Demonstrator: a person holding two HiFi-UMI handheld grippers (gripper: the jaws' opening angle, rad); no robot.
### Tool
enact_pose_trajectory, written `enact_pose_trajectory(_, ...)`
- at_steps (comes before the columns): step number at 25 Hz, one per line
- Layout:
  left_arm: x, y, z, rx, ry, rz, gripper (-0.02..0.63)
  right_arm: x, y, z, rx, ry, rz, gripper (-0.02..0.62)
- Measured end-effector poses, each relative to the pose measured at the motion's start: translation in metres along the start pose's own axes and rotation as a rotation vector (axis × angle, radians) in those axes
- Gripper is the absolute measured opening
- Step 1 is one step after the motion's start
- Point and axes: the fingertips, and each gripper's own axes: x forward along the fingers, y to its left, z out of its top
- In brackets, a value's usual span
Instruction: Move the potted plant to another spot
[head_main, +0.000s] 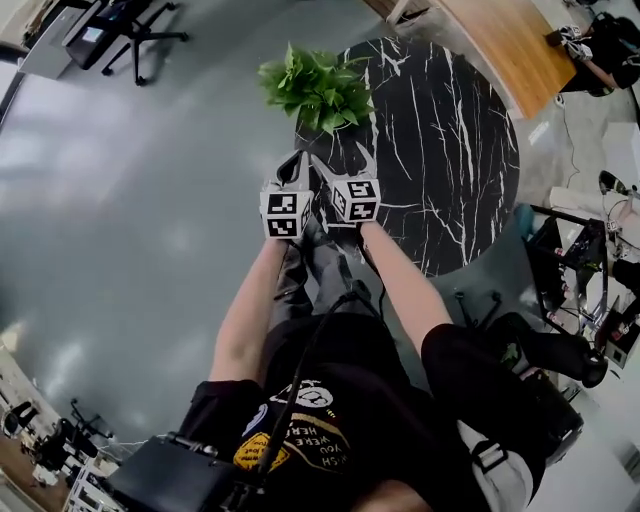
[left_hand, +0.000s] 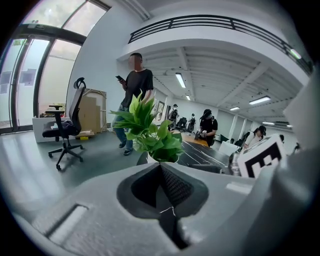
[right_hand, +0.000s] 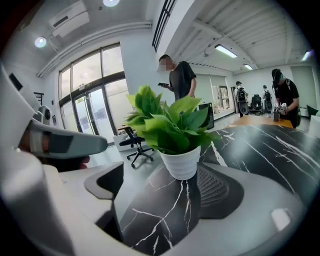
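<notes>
The plant stands upright in its white pot near the rim of the black marble table, within reach of someone standing at that side. The right gripper has its jaws wide apart and lined up on the pot, which sits beyond them untouched, probably so it can be taken by its sides. The left gripper is just beside it, jaws together and empty. Both forearms reach forward side by side, grippers tilted slightly down

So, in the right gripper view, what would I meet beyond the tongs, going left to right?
office chair → potted plant → person in a black cap. The person standing behind the plant overlaps it, so is left out.
</notes>
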Motion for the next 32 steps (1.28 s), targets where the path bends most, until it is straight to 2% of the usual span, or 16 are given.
enact_pose_trajectory(2, 0.005, 0.004, -0.004, -0.010, -0.006, -0.009, 0.003, 0.019, -0.018, -0.005, 0.001, -0.006, -0.017, 0.490)
enact_pose_trajectory(7, 0.016, 0.012, -0.010, -0.026, -0.011, -0.008, 0.003, 0.065, -0.053, -0.001, -0.052, -0.021, -0.078, 0.537)
enact_pose_trajectory(12, 0.021, 0.008, -0.007, -0.051, -0.010, -0.035, 0.003, 0.101, -0.053, 0.002, -0.121, -0.005, 0.002, 0.578)
enact_pose_trajectory(18, 0.016, 0.002, -0.008, -0.064, -0.016, -0.050, 0.003, 0.118, -0.062, 0.008, -0.142, -0.008, -0.008, 0.573)
enact_pose_trajectory(20, 0.017, 0.001, -0.010, -0.063, -0.013, -0.054, 0.003, 0.118, -0.060, 0.005, -0.149, -0.009, -0.013, 0.529)
enact_pose_trajectory(26, 0.026, -0.003, -0.002, -0.037, -0.010, -0.075, 0.004, 0.119, -0.062, 0.007, -0.141, -0.020, -0.019, 0.528)
enact_pose_trajectory(32, 0.047, -0.014, 0.008, -0.007, -0.004, -0.094, 0.003, 0.116, -0.101, 0.017, -0.116, -0.021, -0.074, 0.526)
